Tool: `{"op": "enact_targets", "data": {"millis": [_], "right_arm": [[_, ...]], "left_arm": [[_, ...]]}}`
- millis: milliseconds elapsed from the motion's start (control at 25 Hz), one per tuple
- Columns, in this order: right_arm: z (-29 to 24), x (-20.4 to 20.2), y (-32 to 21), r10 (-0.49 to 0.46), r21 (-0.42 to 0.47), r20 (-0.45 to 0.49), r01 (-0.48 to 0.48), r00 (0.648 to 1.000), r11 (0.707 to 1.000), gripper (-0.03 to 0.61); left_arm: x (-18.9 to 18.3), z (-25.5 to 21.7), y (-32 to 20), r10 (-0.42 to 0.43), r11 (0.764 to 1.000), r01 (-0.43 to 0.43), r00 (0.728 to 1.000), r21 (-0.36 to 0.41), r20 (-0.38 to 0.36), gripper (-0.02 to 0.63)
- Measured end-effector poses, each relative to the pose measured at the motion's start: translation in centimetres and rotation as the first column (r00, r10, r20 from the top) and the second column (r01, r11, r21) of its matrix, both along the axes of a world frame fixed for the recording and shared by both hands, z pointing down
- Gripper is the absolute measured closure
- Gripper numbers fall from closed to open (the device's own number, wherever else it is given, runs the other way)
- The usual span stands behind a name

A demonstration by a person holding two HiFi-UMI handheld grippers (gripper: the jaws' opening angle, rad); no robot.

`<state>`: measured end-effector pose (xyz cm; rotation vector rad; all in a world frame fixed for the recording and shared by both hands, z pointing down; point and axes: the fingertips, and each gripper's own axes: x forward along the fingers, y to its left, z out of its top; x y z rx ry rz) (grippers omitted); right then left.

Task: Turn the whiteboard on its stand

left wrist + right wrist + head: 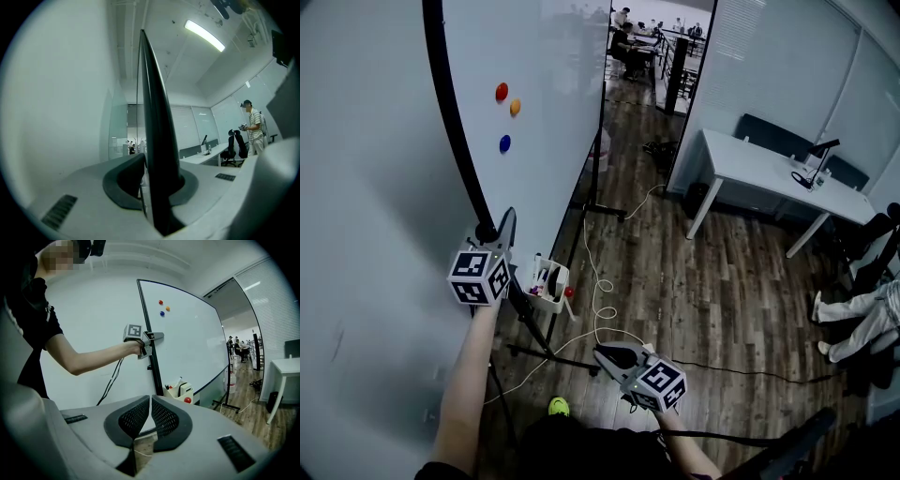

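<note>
Far left of the left gripper (499, 230) is plain wall (366, 187), close by. The gripper is held level, jaws clamped on the whiteboard's black side frame (157, 140), and the bar stands upright between the pads.

Step in hand, my read: the grip is made and the swing is under way or about to start. The whiteboard (548, 112) spreads ahead and to the right of this gripper, with three magnets (506, 112) on its face above the jaws. The marker tray (549, 284) hangs just below and right of the gripper, a red ball (569, 292) touching or just beside it. A stand foot (546, 354) lies on the floor below, between the two grippers.

Next move calls for keeping the clamp firm and carrying the edge round in an arc, wrist following so the frame doesn't twist out of the pads. I can't make out the pivot.

Room: tight on the wall side, likely little travel there. There is open wood floor right of the board. A white cable (598, 281) loops on the floor ahead of the right gripper (623, 356), near the stand, so it could snag.

The right gripper has jaws together with nothing between them. It sits low, tilted slightly down, well apart from the board.

Further right, a desk (769, 164) and a seated person (858, 323) are probably outside the sweep.
</note>
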<state>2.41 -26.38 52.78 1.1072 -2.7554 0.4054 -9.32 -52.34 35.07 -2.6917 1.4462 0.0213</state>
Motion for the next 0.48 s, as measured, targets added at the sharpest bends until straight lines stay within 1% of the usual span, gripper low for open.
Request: {"op": "enact_targets", "data": {"millis": [240, 480], "right_arm": [[0.2, -0.1, 0.4, 0.013, -0.018, 0.001, -0.013, 1.0, 1.0, 0.557], [0.8, -0.7, 1.4, 0.015, -0.008, -0.001, -0.015, 1.0, 1.0, 0.557]], "left_arm": [[0.2, -0.1, -1.2, -0.005, 1.0, 0.005, 1.0, -0.007, 0.003, 0.557], [-0.2, 0.6, -0.4, 0.002, 1.0, -0.002, 1.0, -0.002, -0.004, 0.555]]}}
